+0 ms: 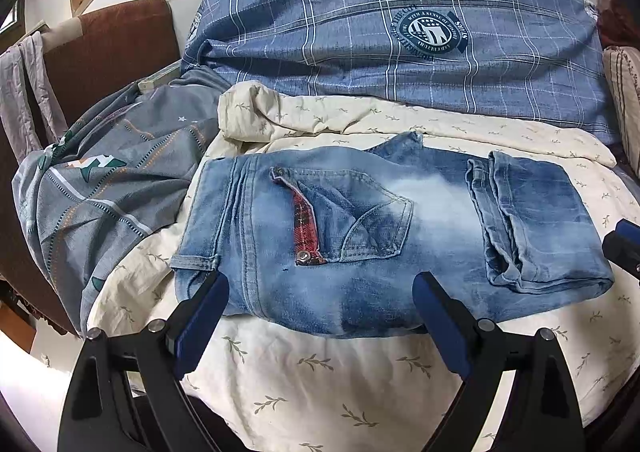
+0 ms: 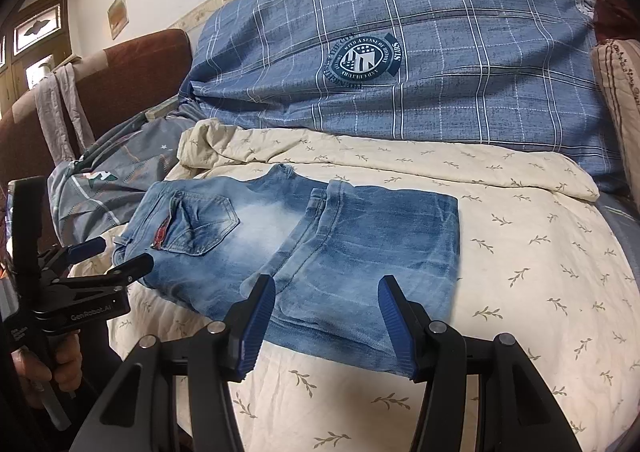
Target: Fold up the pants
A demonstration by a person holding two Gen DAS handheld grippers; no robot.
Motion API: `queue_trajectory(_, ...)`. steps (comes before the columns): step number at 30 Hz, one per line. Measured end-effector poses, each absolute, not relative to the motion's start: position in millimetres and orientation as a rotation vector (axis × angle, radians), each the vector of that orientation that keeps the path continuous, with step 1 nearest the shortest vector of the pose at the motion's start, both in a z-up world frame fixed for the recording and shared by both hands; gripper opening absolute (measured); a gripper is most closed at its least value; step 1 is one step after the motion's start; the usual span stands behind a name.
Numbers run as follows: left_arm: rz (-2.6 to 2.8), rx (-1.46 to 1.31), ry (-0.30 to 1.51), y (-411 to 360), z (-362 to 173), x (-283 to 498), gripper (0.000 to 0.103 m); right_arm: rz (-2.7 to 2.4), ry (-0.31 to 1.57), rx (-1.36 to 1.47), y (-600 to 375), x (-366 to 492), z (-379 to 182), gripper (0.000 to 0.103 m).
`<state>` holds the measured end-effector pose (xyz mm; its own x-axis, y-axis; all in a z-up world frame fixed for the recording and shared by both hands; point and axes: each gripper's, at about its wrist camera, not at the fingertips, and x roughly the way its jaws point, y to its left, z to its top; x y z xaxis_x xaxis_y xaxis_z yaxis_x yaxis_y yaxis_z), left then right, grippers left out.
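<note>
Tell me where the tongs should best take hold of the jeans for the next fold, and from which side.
Probably the waistband end of the jeans, approached from the near edge. The leg cuffs already lie folded over the other end, so this thick, flat band is the free end to lift across.

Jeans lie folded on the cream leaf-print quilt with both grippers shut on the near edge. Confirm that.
Wrong on the grippers: the left gripper and right gripper are both open, as each wrist view shows. The jeans do lie folded on the cream leaf-print quilt.

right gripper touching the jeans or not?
Cannot tell. In the right wrist view the right gripper is open, straddling the near edge of the jeans, but fingertip contact or gap isn't plain.
</note>
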<state>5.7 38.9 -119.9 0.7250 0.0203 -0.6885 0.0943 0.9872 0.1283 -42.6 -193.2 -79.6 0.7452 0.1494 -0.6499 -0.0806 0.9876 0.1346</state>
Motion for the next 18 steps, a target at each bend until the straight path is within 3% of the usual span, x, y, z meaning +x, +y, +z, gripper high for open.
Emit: queue_trajectory(18, -0.039, 0.159, 0.767, 39.0, -121.1, 8.9, 0.093, 0.136, 0.735, 0.101, -190.8, -39.7, -83.1, 0.057)
